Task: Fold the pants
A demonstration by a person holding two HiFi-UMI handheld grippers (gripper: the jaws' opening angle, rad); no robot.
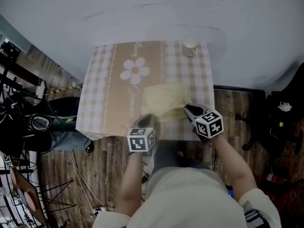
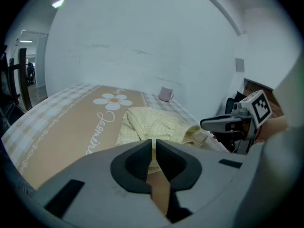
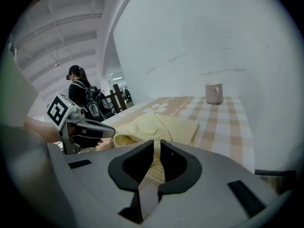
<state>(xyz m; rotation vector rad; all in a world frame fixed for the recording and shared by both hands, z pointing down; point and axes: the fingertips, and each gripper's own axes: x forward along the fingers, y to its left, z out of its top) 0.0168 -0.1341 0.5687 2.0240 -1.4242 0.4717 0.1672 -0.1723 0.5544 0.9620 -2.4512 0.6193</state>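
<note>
Pants (image 1: pixel 164 100) limp and light
Left gripper (image 1: pixel 146 118) and right gripper (image 1: pixel 190 110) near-closed, empty; we favour pinching the near hem

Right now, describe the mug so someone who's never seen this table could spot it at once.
Find the beige checked tablecloth printed with a white daisy. At its far right corner, by the wall, stands a pale mug with a handle. It is the only upright, hard thing there; the yellow checked pants lie soft near the front edge.
</note>
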